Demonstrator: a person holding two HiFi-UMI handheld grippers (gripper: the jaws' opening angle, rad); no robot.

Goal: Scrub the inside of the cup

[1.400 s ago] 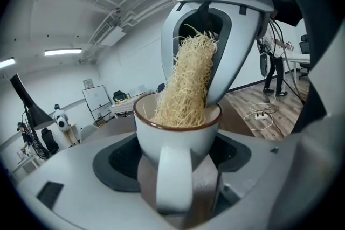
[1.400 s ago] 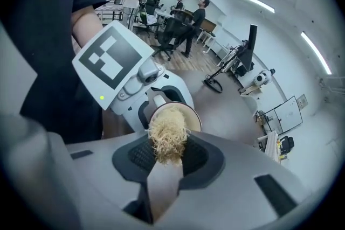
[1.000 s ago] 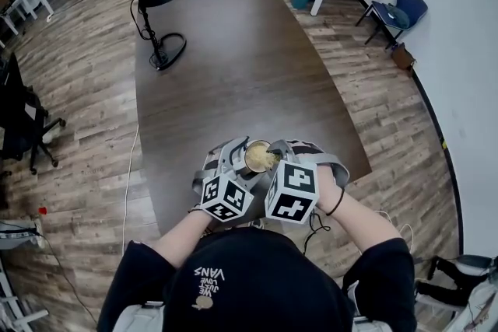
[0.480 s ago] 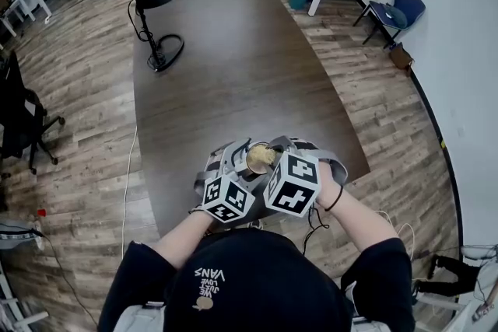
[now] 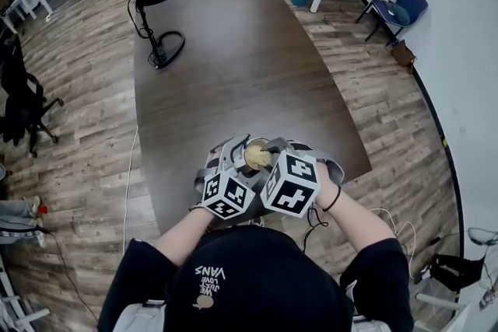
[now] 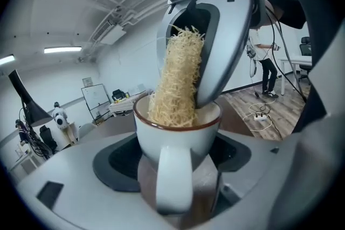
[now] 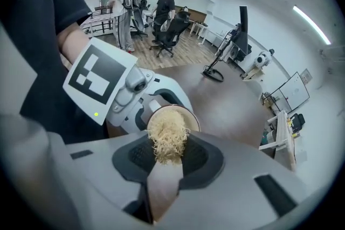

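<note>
My left gripper (image 5: 236, 158) has its jaws wide apart and pressed on the two sides of the cup (image 6: 178, 140), so the cup cannot turn or slip while I rub inside it. The handle (image 6: 173, 183) points back toward my own hand, between the jaws, where it is out of the way. The open mouth is free for the other tool.

My right gripper (image 7: 168, 156) is clamped on a pale, stringy scrubber (image 6: 178, 78). I hold it by its upper end, so the lower end goes down into the cup and touches the inner wall. The scrubber fills much of the mouth and stands above the brown rim.

The cup is over the near end of the desk (image 5: 233, 58), close to the near edge and about at its middle – just in front of my body, where I can push with both hands. I cannot tell whether its bottom rests on the desk or is lifted a little.
</note>
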